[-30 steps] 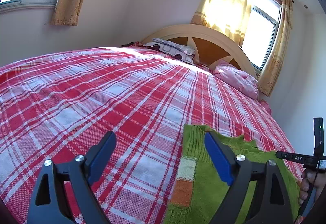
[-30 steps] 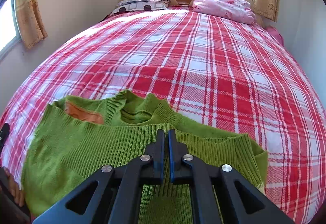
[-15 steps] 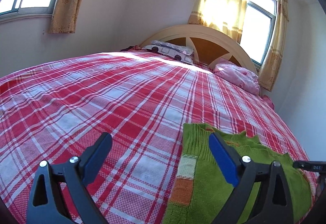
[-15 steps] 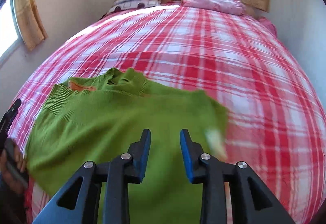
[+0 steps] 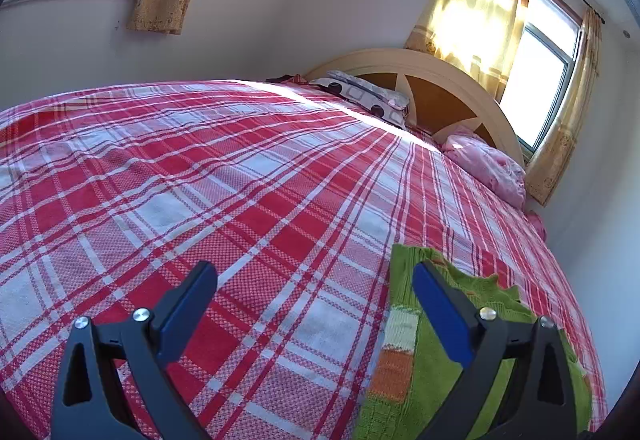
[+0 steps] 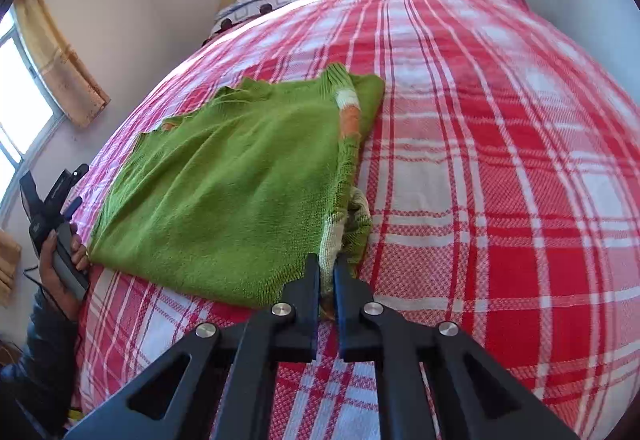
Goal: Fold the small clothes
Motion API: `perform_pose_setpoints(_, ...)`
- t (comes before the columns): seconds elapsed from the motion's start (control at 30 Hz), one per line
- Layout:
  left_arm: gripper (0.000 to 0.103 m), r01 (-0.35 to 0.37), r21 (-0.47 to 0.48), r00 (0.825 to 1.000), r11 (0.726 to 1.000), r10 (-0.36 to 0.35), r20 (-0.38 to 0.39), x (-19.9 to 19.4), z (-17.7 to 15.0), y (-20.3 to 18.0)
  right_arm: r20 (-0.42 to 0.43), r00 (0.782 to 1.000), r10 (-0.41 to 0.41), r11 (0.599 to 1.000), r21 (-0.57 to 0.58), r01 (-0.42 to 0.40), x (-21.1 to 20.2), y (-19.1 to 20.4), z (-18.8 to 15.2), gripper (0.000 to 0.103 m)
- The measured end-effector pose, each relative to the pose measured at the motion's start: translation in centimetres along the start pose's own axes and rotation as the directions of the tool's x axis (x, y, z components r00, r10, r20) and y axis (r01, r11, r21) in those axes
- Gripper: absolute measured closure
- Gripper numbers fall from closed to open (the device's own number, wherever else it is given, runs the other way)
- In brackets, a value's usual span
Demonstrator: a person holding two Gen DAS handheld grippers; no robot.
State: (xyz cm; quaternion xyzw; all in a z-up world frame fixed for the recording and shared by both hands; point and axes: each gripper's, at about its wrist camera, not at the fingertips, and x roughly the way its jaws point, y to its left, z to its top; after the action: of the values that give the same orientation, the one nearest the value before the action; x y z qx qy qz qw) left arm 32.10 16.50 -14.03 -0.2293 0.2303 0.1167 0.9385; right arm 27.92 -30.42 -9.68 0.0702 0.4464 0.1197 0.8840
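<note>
While my right gripper (image 6: 327, 272) had opened over the middle of the green sweater (image 6: 224, 192) half a second earlier, by this moment its jaws had closed again to a narrow slit at the garment's near right corner, low in the centre of the right wrist view. A sliver of pale knit showed between the pads, so I judged it pinched on the sweater's edge, though the slit was too tight to be sure how much cloth it had. That view had also swung: the sweater, which had filled the lower frame a second before, now lay to the left of centre, with the plaid bedspread (image 6: 500, 180) open on the right. I took this to mean one fold was laid and I was taking a fresh hold for the next. My left gripper (image 5: 316, 300) had spread a little further and stood wide, with nothing between its blue pads, hovering at the bottom of its own frame just left of the sweater. The sweater looked like a flat, roughly square panel of ribbed green knit with a white and orange striped sleeve lying along its right edge and a bunched cuff near my right pads.
</note>
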Motion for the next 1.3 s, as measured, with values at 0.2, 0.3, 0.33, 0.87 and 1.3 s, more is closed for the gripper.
perform_pose_setpoints(0.2, 0.000, -0.002, 0.030, 1.000, 1.000, 0.002, 0.000, 0.0, -0.1, -0.4, -0.026, 0.999, -0.023, 0.999, 0.022, 0.023, -0.4, -0.9, -2.4, 0.098)
perform_pose_setpoints(0.3, 0.000, 0.007, 0.046, 1.000, 0.999, -0.006, -0.021, 0.3, -0.2, -0.6, -0.024, 1.000, -0.012, 0.999, 0.036, 0.013, -0.1, -1.2, -2.2, 0.097)
perform_pose_setpoints(0.33, 0.000, 0.008, 0.053, 1.000, 0.999, -0.006, -0.025, 0.4, -0.2, -0.8, -0.032, 0.999, -0.014, 0.999, 0.048, 0.015, -0.2, -1.2, -1.9, 0.096)
perform_pose_setpoints(0.87, 0.000, -0.052, 0.076, 0.996, 0.996, 0.045, 0.082, -2.2, -0.3, -0.9, -0.009, 0.988, 0.154, 0.941, -0.302, -0.150, 6.3, 18.6, 6.5, 0.053)
perform_pose_setpoints(1.3, 0.000, 0.014, 0.035, 1.000, 0.999, -0.014, -0.007, -0.4, -0.4, -0.2, -0.086, 0.996, -0.012, 0.970, -0.244, -0.010, 20.0, 22.2, 12.8, 0.059)
